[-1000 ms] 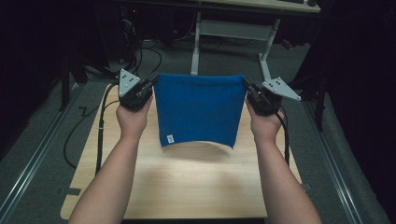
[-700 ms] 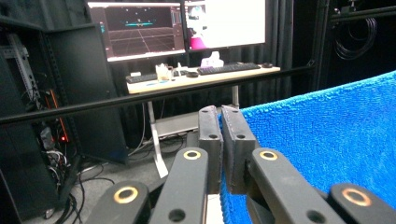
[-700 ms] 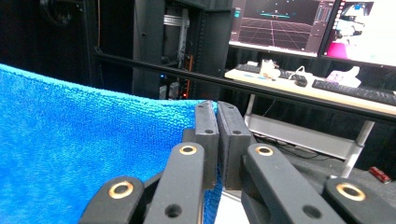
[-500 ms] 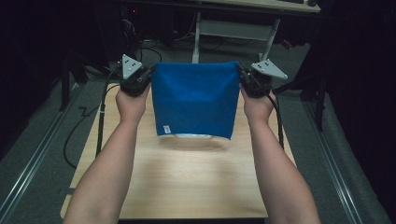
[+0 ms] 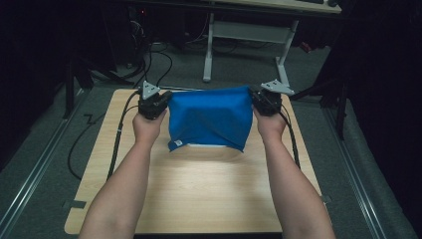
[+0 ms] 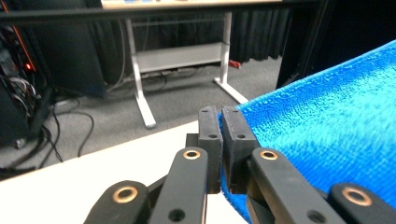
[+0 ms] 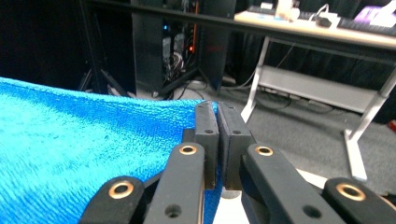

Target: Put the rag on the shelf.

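Wooden table [image 5: 199,194], blue towel [image 5: 209,117] held aloft — corners hidden inside both grippers

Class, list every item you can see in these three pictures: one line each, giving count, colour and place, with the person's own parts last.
Towel: one, blue, held up between both grippers over the far part of the table, a small white tag at its lower left corner.
Table: one, light wood top, in front of the person.
Desk frame: one, white legs, on the grey floor beyond the table.
Cables: several, black, on the floor to the left.
Left gripper: one, black, jaws shut on the towel's left top corner.
Right gripper: one, black, jaws shut on the towel's right top corner.
Forearms: two, bare, coming in from the bottom of the high view.
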Demonstrator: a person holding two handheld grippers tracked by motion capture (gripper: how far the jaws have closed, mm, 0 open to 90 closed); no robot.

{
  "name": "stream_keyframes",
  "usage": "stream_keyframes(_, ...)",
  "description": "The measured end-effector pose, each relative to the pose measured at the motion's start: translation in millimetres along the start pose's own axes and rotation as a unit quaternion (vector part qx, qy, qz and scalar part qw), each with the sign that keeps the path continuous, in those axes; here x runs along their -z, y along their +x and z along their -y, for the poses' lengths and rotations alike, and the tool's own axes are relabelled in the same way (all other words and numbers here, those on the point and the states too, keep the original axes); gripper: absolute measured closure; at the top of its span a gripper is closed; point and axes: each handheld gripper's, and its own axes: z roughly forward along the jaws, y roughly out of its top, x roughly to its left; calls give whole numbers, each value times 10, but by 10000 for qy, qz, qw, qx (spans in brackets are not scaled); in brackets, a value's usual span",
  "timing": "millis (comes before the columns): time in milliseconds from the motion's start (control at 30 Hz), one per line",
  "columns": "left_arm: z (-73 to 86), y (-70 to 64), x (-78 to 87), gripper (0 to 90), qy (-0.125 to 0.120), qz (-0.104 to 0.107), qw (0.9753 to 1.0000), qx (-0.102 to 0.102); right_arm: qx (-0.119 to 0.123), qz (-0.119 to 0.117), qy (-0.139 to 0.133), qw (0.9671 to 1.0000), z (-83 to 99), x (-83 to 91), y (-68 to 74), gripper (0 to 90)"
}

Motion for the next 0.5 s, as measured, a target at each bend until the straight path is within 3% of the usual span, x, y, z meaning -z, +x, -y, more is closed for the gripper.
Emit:
stream_keyframes(167, 192, 9, -22, 876, 211, 109, 9996, 183, -41, -53, 183, 9998, 204, -59, 21, 882)
stream_keyframes(300, 292, -13, -29, 876, 390, 150, 9990, 164, -116, -117, 243, 9996, 343, -81, 34, 881)
stream_keyframes(500, 401, -35, -17, 876, 429, 186, 9986, 248, -124, -160, 367, 9991, 493, -102, 46, 881)
